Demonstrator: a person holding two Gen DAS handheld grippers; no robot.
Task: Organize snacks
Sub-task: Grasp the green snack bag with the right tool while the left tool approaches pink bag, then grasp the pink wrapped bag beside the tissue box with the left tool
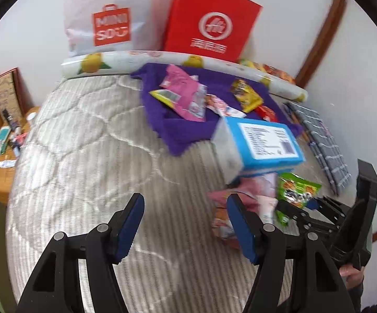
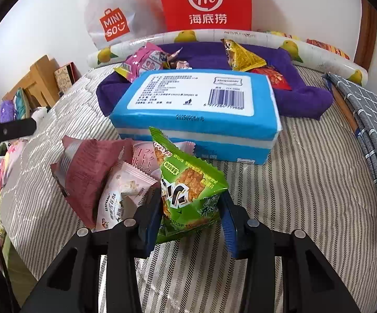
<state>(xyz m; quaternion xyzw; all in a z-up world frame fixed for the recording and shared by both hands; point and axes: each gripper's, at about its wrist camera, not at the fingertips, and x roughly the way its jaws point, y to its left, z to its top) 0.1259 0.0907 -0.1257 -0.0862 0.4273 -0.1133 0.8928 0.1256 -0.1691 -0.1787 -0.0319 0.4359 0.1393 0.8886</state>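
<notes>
- Looks like we're mid pick-up: the right gripper (image 2: 192, 224) has the green snack packet (image 2: 188, 187) pinched between its blue fingers (image 2: 151, 224), closed in on the lower half of the bag, which stands up tall out of the grip.
- The packet is just above the striped bed (image 2: 305, 182), right in front of the blue tissue pack (image 2: 201, 109), with the rest of the near pile just to its left: a maroon packet (image 2: 84, 177) and a white nougat packet (image 2: 125, 195).
- My guess for where it goes is the purple cloth tray (image 2: 305, 99) behind the tissue pack, since a pink packet (image 2: 141, 62), a yellow packet (image 2: 240, 56) and a red one (image 2: 274, 78) already sit in there.
- So the next move probably needs a lift and a carry up over the tissue pack, which is parked right in the way, then a drop into the tray.
- The bag is puffy and crinkly, so it could twist or slip in the grip, I'd think.
- The left gripper (image 1: 185, 232) is wide open with nothing in it, hanging over bare bed to the left of the pile.
- From the left wrist view, the green packet shows near the right gripper's body, off to the right, well apart from the left fingers (image 1: 129, 229).
- That left view is a bit blurry, so small details there are hard to call.
</notes>
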